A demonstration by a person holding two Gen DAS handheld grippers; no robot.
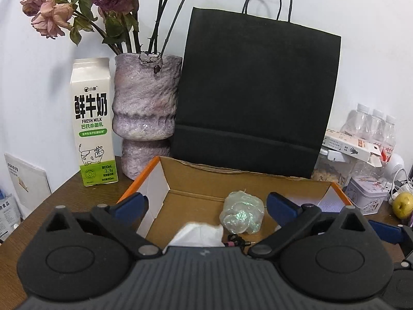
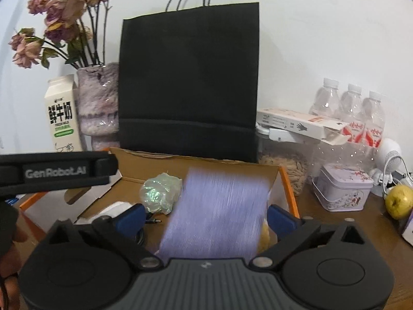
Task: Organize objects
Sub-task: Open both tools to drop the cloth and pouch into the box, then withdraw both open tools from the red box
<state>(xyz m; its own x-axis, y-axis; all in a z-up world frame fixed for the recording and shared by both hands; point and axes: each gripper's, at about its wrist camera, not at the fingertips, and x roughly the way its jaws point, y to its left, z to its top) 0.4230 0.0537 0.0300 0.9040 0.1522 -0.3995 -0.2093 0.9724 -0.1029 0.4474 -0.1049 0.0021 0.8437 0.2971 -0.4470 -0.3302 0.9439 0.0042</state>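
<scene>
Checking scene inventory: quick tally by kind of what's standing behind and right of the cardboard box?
Water bottles: 3
Black paper bag: 1
Vase with dried roses: 1
Milk carton: 1
Tin box: 1
Green apple: 1
White carton with hand icon: 1
Clear jar: 1
Total: 10

Most readable thing here is the milk carton (image 1: 94, 126): big "鲜牛奶" in black, "FRESH MILK" under it, then green "巴氏杀菌乳", a small "小象" logo up top, and "3.3g" in the green band at the bottom, next to a cow drawing. The band (image 2: 55, 171) of the other gripper says "GenRobot.AI" in grey. The flat white box (image 2: 296, 124) has a black hand icon, but its print is too small to read.
</scene>
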